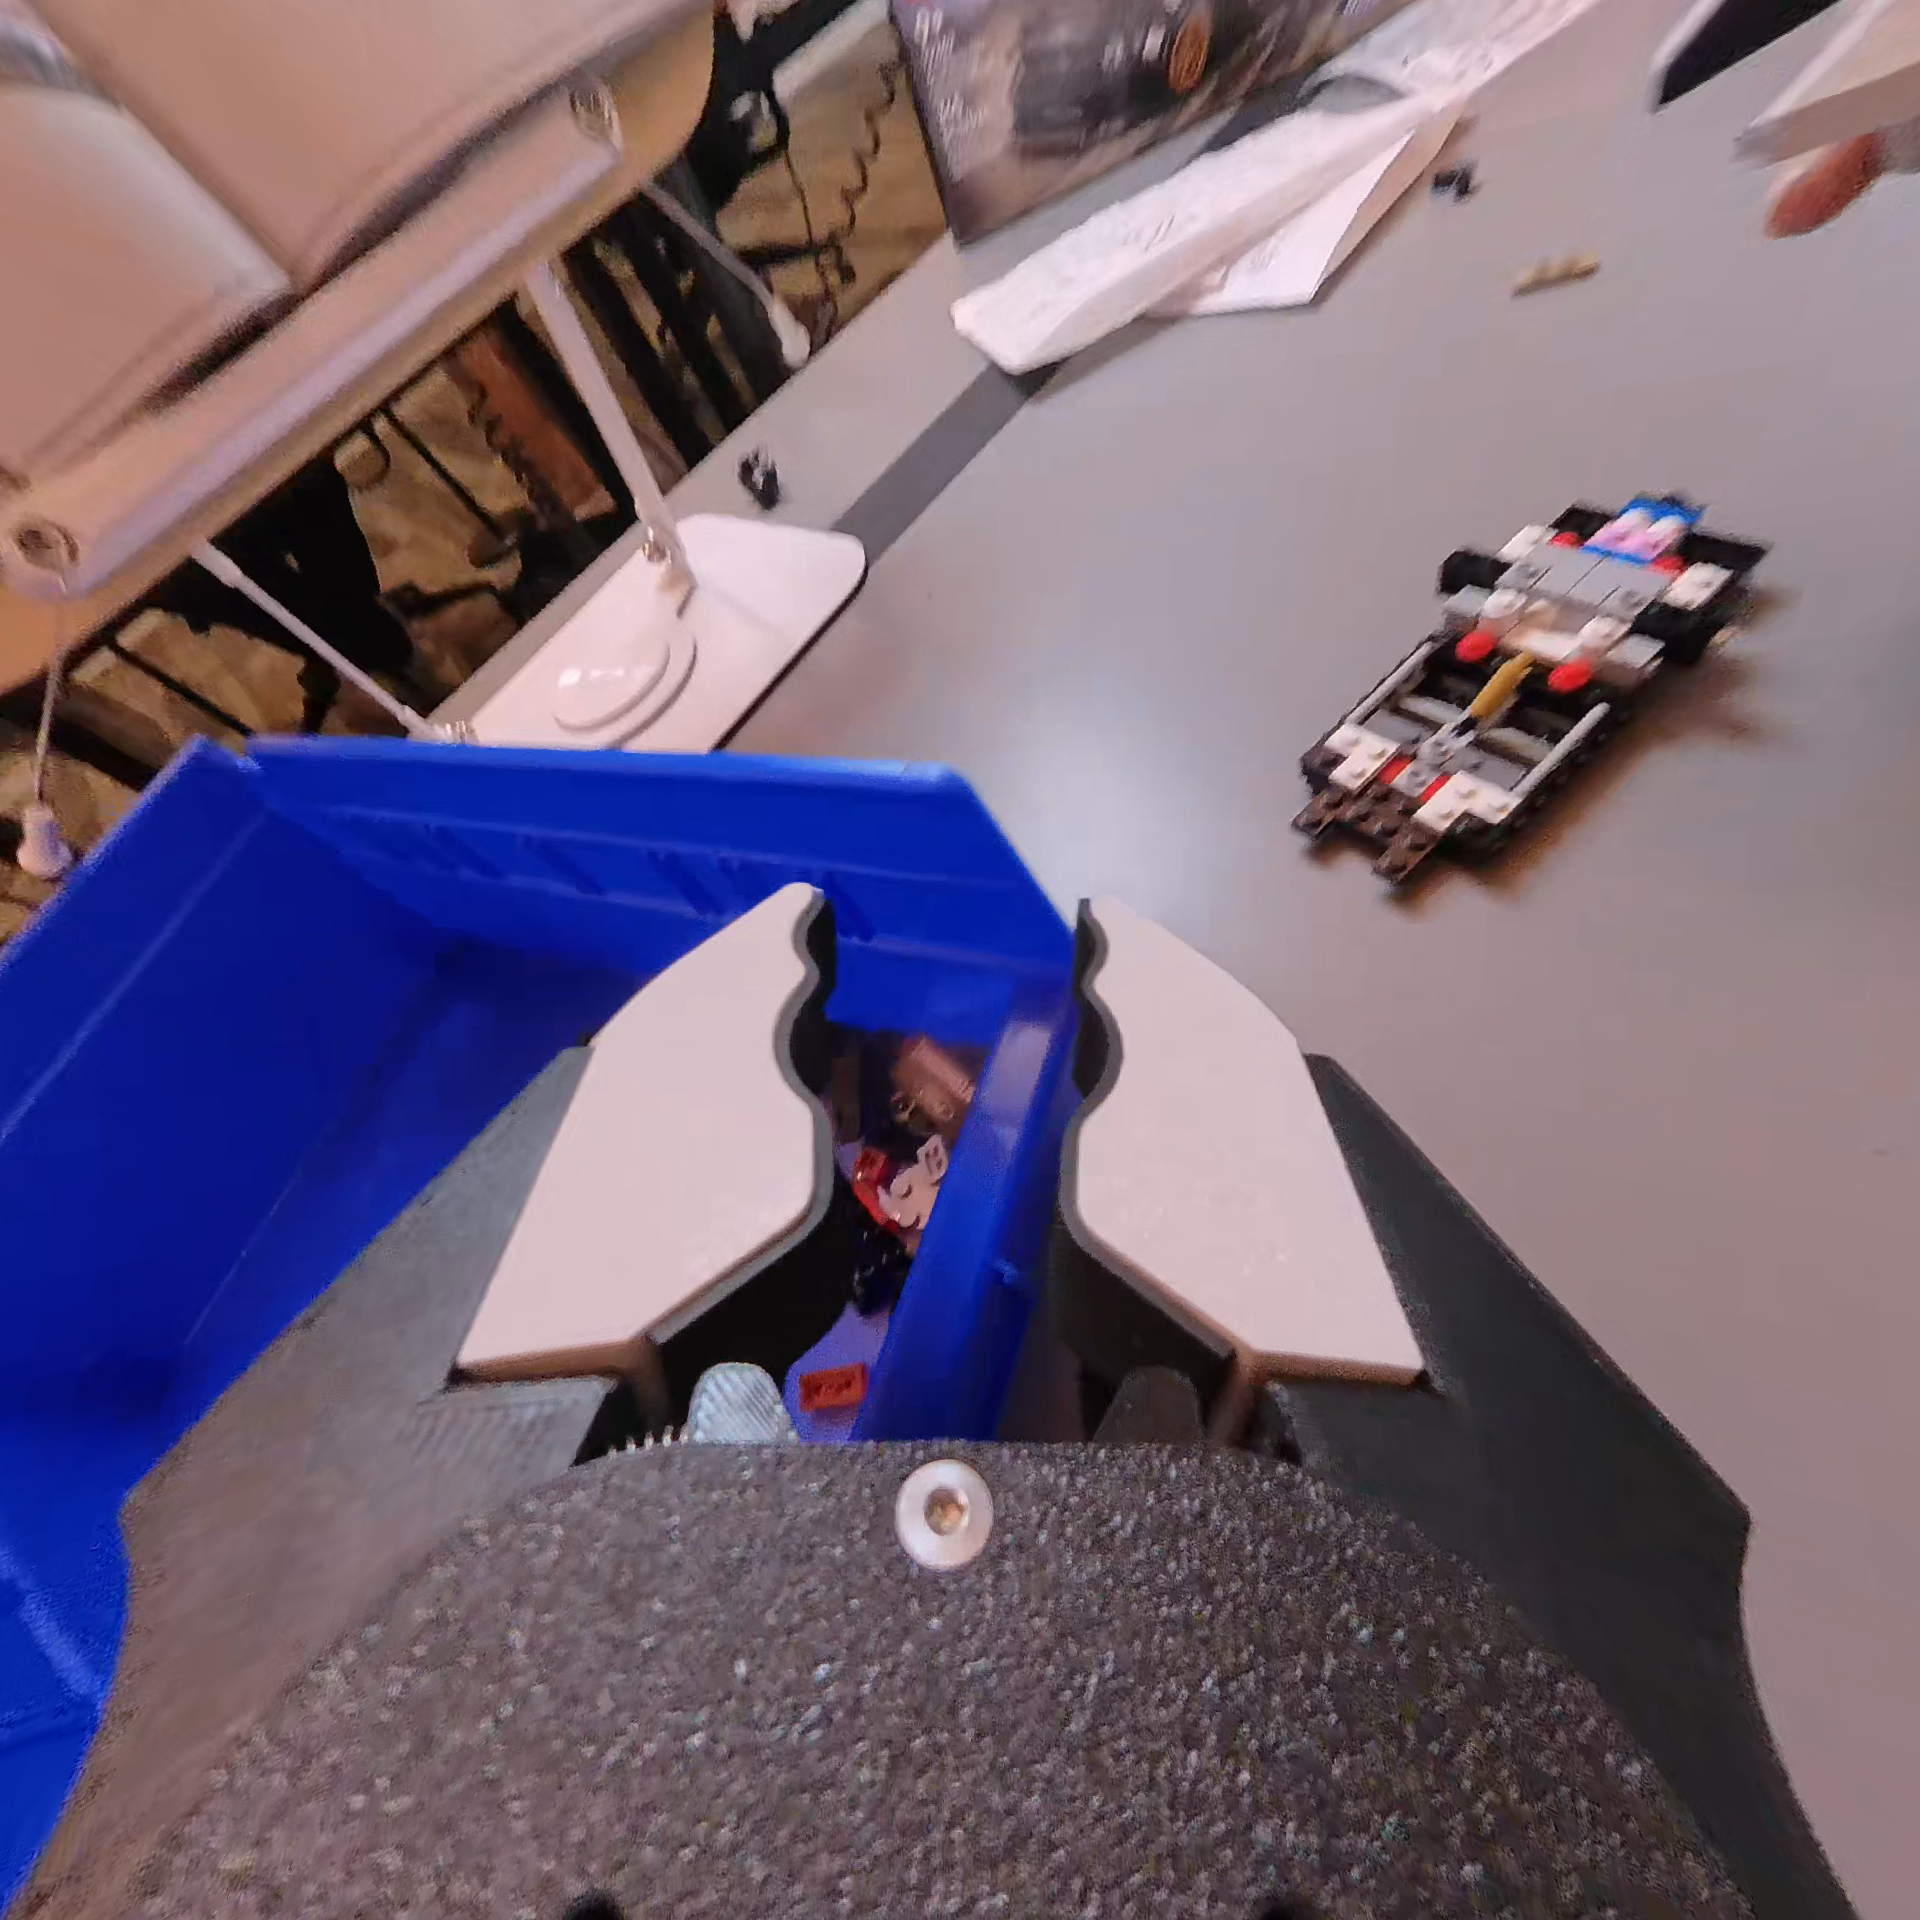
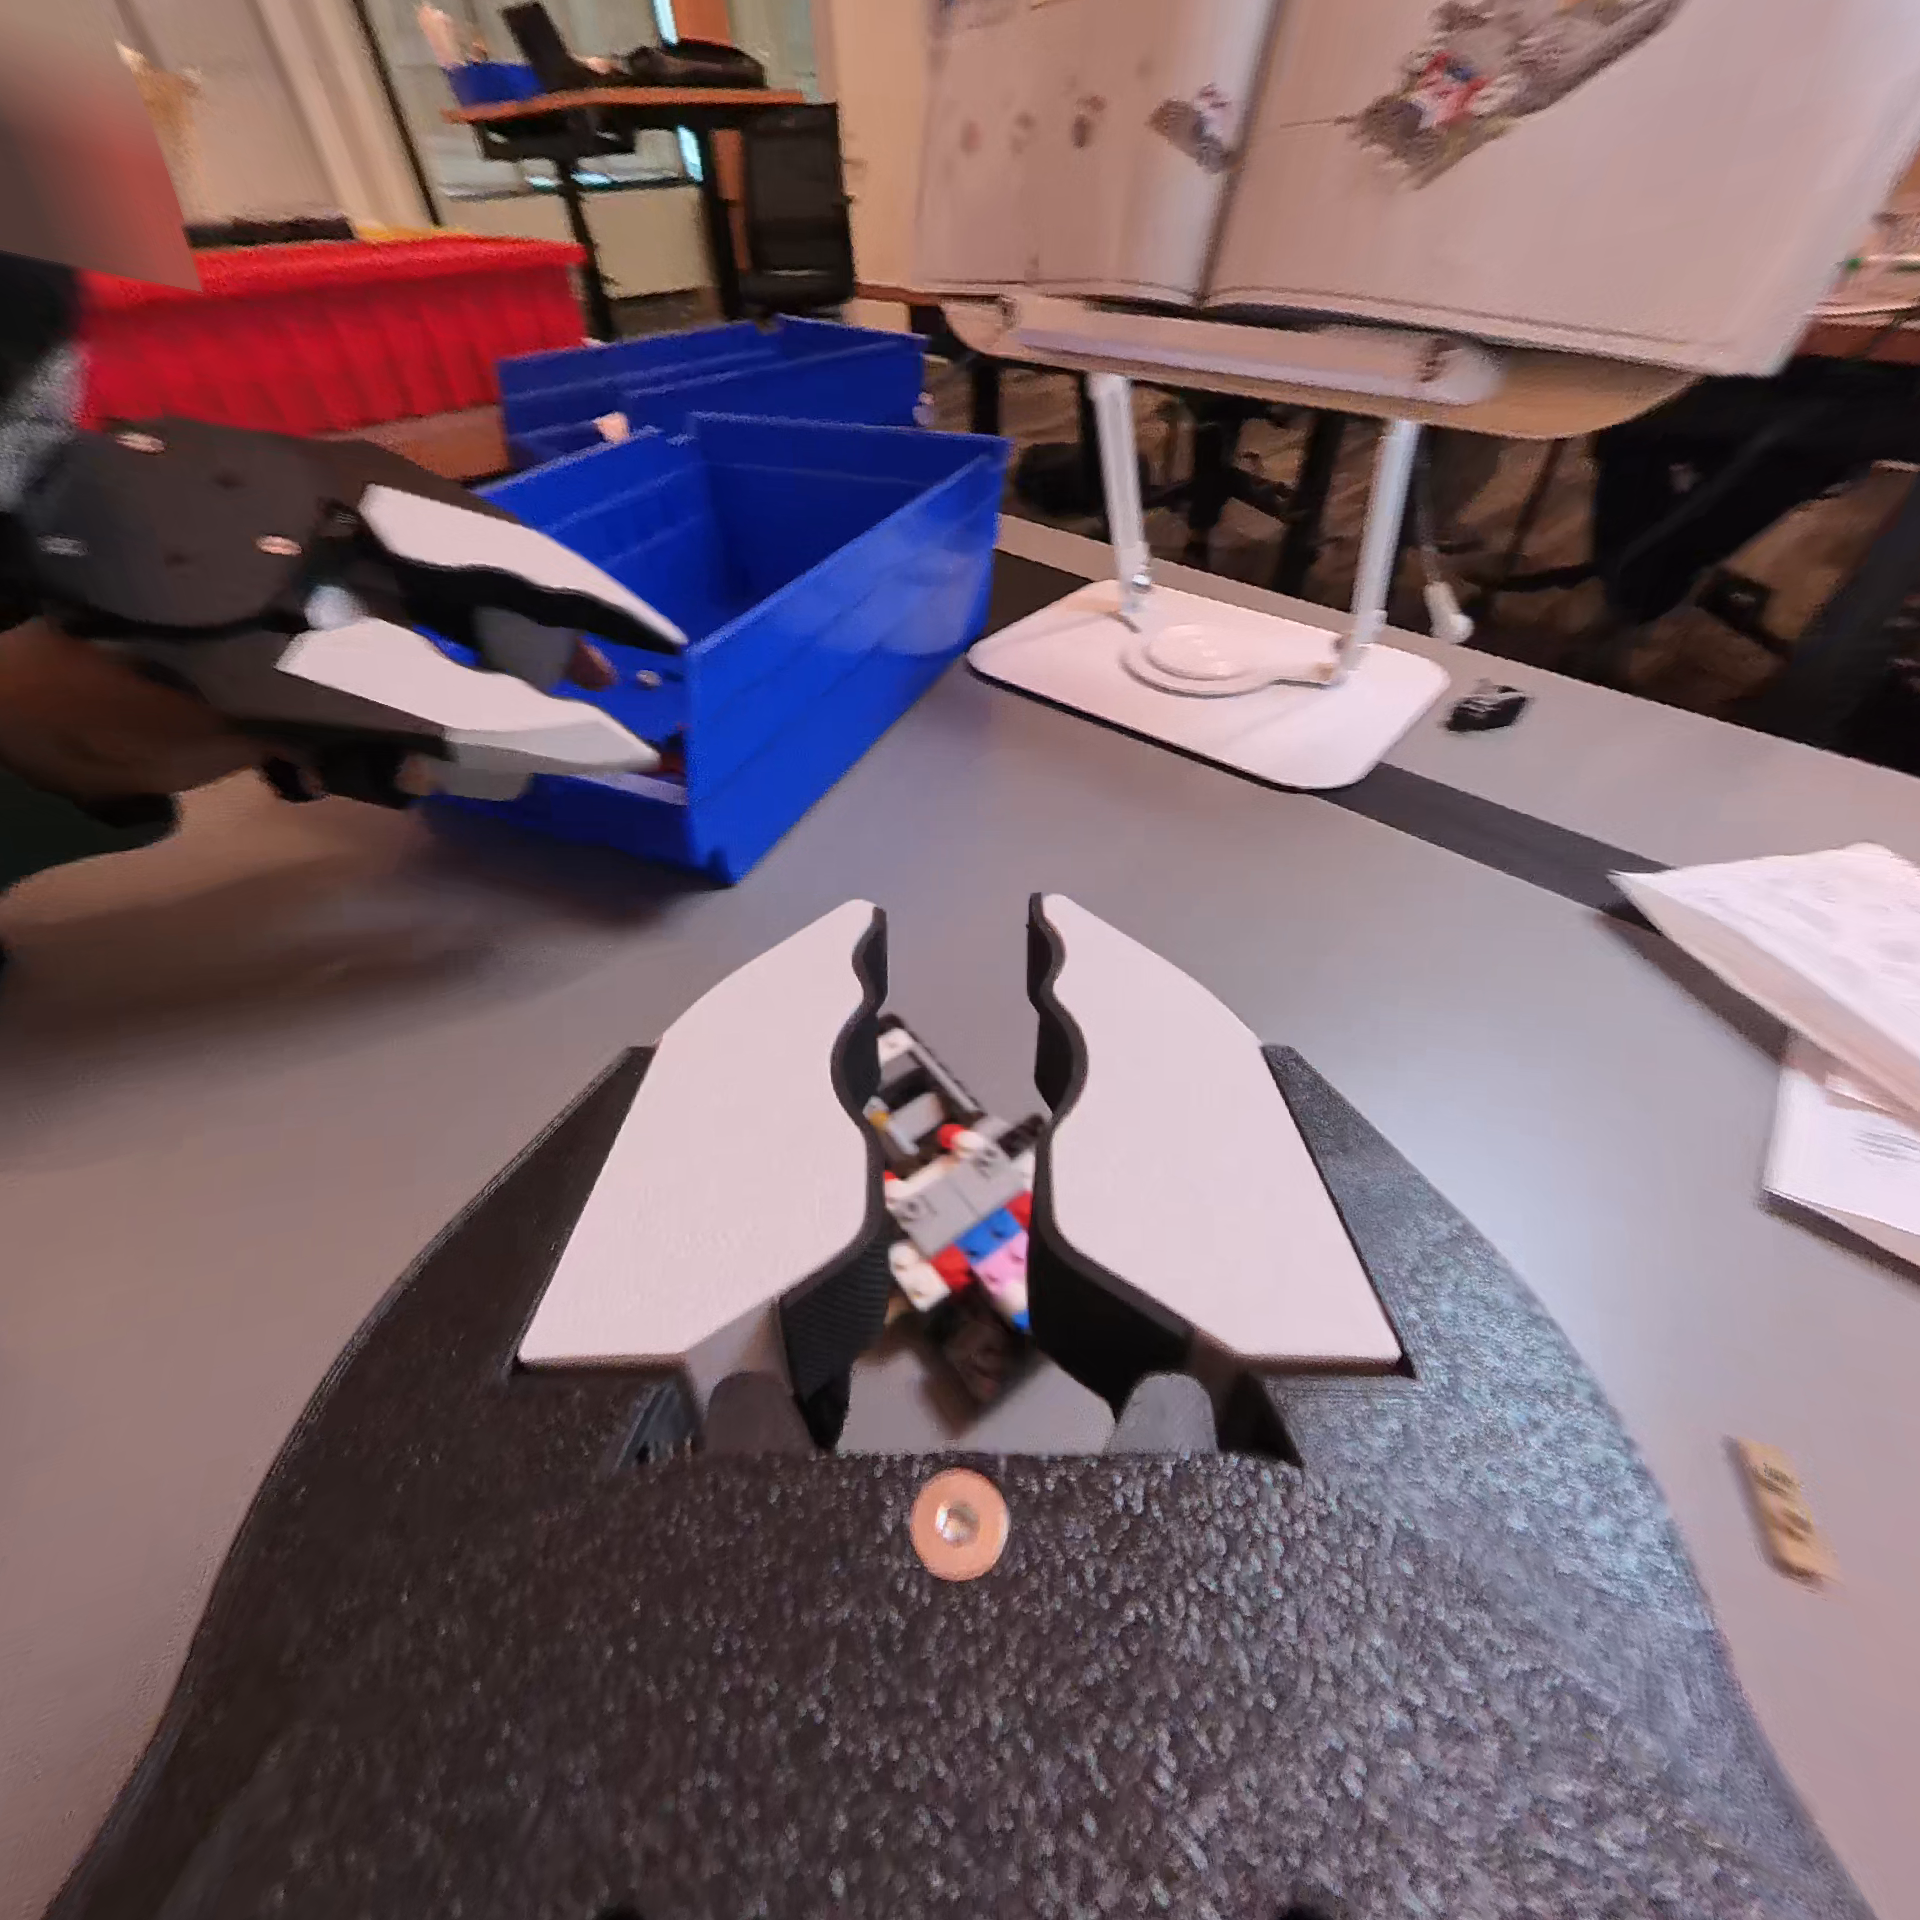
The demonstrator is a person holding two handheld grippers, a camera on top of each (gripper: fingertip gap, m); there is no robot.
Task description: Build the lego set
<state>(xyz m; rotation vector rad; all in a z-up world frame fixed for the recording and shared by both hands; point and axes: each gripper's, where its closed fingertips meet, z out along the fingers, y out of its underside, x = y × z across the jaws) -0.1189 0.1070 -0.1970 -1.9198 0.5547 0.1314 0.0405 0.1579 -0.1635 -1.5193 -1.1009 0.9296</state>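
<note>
**Brick car on the grey surface, blue bin at the left**

Brick car lies flat on the grey surface, well apart from the blue bin and to its right. Going from big things to small:

The grey surface holds everything. At its far edge a white book stand carries an open book. White paper booklets lie on the right.

The blue bin sits on the left, with another blue bin behind it. Small loose bricks lie in the bottom of the near bin.

The left gripper is at the bin's right wall. Its fingers are apart, one inside the bin and one outside, and they hold nothing.

The right gripper hangs over the brick car. Its fingers are apart, with the car seen in the gap. I cannot tell if they touch it.

A small tan piece lies at the near right.
</note>
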